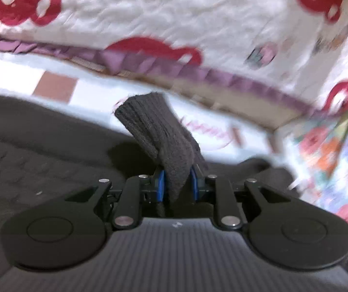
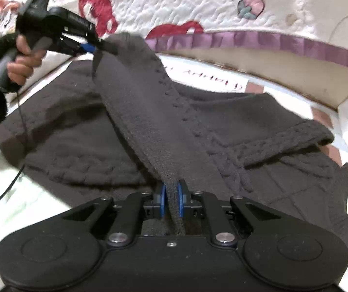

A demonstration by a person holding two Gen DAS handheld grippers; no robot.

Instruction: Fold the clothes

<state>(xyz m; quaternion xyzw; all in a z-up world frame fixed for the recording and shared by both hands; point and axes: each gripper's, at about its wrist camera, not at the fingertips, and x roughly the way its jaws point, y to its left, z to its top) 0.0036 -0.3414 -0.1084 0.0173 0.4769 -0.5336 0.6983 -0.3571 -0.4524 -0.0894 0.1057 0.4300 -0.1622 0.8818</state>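
Observation:
A dark grey knitted sweater lies spread on a white printed sheet. One sleeve is lifted and stretched between both grippers. My right gripper is shut on the sleeve's near part, knit pinched between its blue pads. My left gripper, held by a hand, is shut on the sleeve's far end at upper left. In the left wrist view, the ribbed cuff sticks up out of my left gripper, and the sweater's body fills the left.
A white quilt with red shapes and a purple ruffle hangs over a bed edge behind the sweater. A floral cloth lies at the right of the left wrist view. A black cable trails across the sheet at left.

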